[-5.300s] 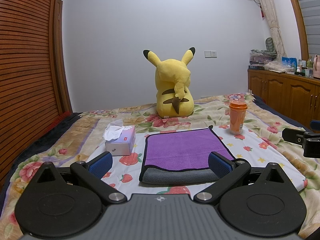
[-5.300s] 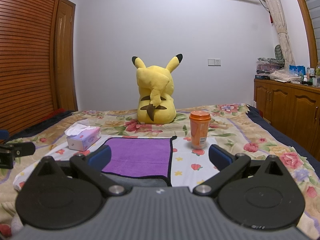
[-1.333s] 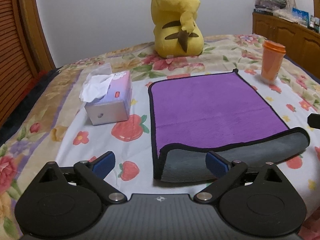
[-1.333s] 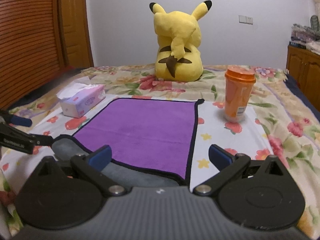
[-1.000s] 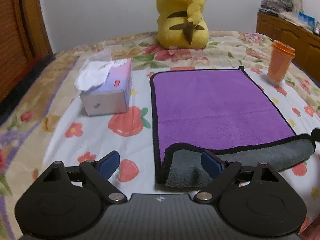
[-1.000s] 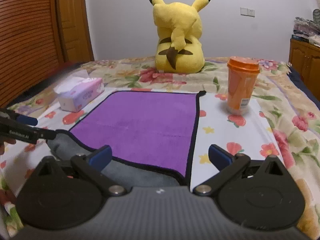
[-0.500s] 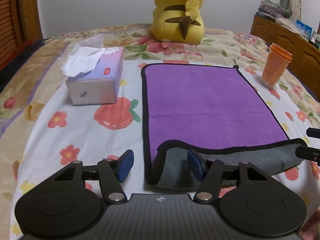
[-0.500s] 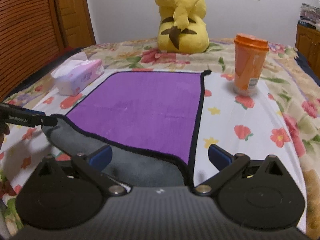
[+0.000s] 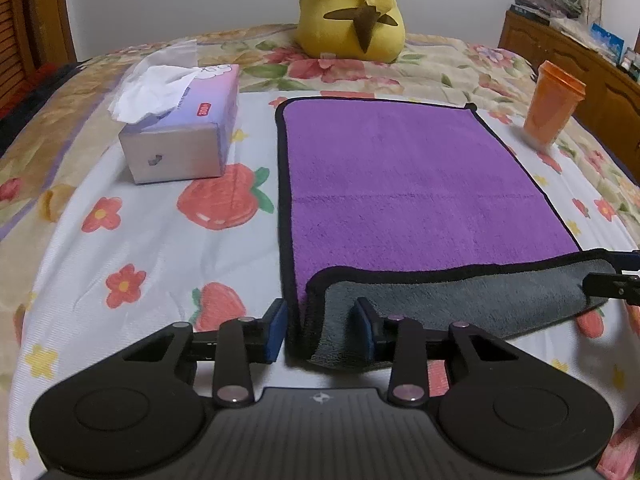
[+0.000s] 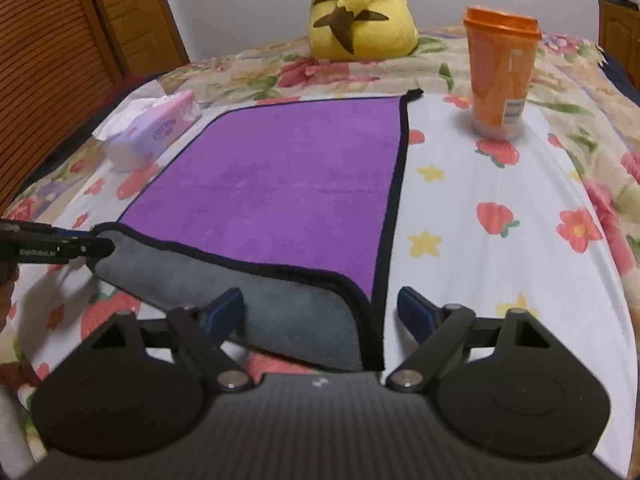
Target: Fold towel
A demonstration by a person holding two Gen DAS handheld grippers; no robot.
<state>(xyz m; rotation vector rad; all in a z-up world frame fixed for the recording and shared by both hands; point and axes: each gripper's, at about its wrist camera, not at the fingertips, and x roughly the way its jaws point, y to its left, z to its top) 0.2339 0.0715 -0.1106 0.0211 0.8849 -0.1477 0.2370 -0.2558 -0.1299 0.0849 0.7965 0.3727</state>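
Note:
A purple towel [image 9: 416, 184] with black trim and a grey underside lies flat on the bed; its near edge is turned over, showing a grey band [image 9: 460, 300]. My left gripper [image 9: 320, 330] straddles the near left corner of that fold, jaws partly closed around it with a gap still showing. My right gripper [image 10: 320, 308] straddles the near right corner of the towel [image 10: 288, 184], jaws wide apart. Each gripper's tip shows at the edge of the other's view.
A tissue box [image 9: 180, 136] stands left of the towel. An orange cup [image 10: 500, 72] stands to its right. A yellow plush toy [image 9: 352, 8] sits beyond the far edge. The floral bedspread [image 9: 132, 248] surrounds everything; wooden cabinets [image 9: 580, 64] stand at the right.
Both grippers have moved down and forward onto the towel's folded near edge. The left jaws have narrowed around the left corner; the right jaws have narrowed a little.

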